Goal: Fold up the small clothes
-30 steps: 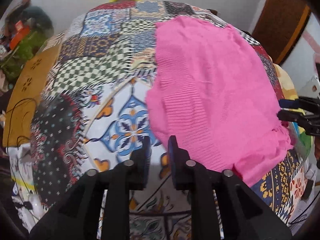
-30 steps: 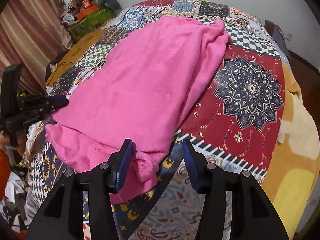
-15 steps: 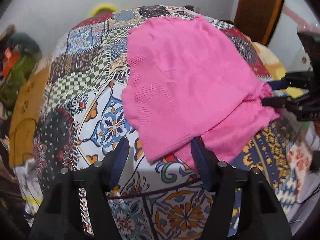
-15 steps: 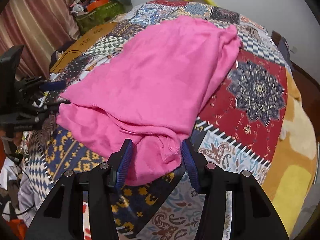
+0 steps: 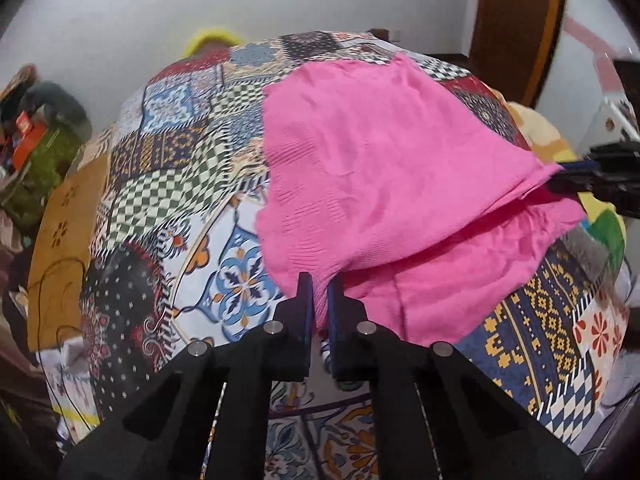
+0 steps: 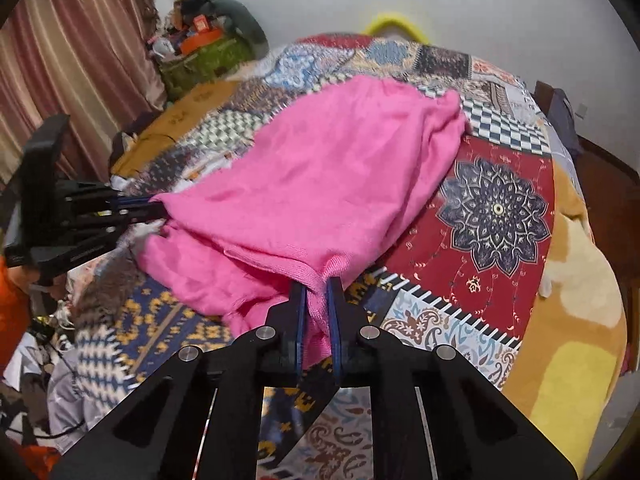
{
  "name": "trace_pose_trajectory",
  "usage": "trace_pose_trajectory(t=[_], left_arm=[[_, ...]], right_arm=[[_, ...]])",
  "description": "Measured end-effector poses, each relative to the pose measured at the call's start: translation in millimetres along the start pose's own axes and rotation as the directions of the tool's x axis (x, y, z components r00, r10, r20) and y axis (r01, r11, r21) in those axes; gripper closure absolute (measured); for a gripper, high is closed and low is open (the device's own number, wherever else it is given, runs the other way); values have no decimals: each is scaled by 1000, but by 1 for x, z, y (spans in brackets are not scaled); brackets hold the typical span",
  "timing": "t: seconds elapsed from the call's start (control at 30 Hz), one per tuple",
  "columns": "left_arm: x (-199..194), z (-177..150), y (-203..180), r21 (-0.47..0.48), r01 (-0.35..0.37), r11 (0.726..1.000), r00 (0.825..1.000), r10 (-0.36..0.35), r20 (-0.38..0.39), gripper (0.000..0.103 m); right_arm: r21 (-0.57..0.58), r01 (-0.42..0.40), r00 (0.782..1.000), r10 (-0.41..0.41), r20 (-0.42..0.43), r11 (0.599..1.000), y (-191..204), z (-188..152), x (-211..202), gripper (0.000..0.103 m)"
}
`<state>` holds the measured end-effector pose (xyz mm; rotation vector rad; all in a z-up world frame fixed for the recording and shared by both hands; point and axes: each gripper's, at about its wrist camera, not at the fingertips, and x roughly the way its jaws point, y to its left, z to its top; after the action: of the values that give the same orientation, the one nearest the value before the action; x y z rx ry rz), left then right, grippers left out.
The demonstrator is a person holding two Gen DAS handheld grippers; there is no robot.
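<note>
- Here, the patchwork bedspread covers the whole bed, its far edge meeting the white wall; its near edge is cut off behind the gripper bodies in both views.
- The pink knit garment lies on the right half of the bedspread, its far end flat, its near end lifted off the cover at two corners so that the upper layer droops between them over a lower layer. What sort of garment it is I cannot make out; no sleeve or neckline shows.
- The left gripper has just closed and now pinches the near left corner of the garment, a strip of pink cloth caught between its blue pads.
- The right gripper has likewise just closed, and a bunched ribbed hem of the garment is squeezed between its pads at the near right corner.
- A heap of bags and boxes sits beyond the left edge of the bed, too blurred to sort out.
- A yellow curved thing peeps over the far edge, mostly hidden.
</note>
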<state>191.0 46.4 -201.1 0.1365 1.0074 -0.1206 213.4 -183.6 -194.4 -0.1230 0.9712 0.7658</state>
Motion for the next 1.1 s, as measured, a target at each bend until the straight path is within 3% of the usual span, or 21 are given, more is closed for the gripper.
trace_pose_trajectory(t=[0.13,0.4,0.5,0.53,0.57,0.63,0.83,0.97,1.1], left_arm=[[10,-10,14,-82,42,996,997,-46,-55,97],[11,-19,19,-138,86,987,990,-101,-103,94],[4,-13,29,-175,102,979,988,-120,-100,78],[1,-9,33,-187,98,978,989,-116,-89,66],[-1,-5,36,-196,85,977,992,-101,-75,54],[-5,5,43,-206,51,977,997,-62,-47,47],[13,54,66,-255,48,966,998,-54,-19,46],[47,96,81,-279,35,960,999,-43,-25,46],[87,128,94,-318,70,946,995,-87,-40,46]], right_arm=[[-4,-20,999,20,-27,1000,5,-11,5,94],[59,-64,990,71,-120,996,-3,-21,21,89],[72,-73,992,80,-100,995,-9,-13,8,76],[66,-67,994,73,-87,996,-11,-10,3,73],[59,-60,995,64,-71,996,-13,-7,-3,69],[45,-39,999,41,-34,998,-18,2,-11,68],[75,22,1000,-23,10,997,-50,35,-16,67],[107,47,998,-52,39,993,-70,61,-5,67],[147,59,996,-68,54,987,-98,88,14,67]])
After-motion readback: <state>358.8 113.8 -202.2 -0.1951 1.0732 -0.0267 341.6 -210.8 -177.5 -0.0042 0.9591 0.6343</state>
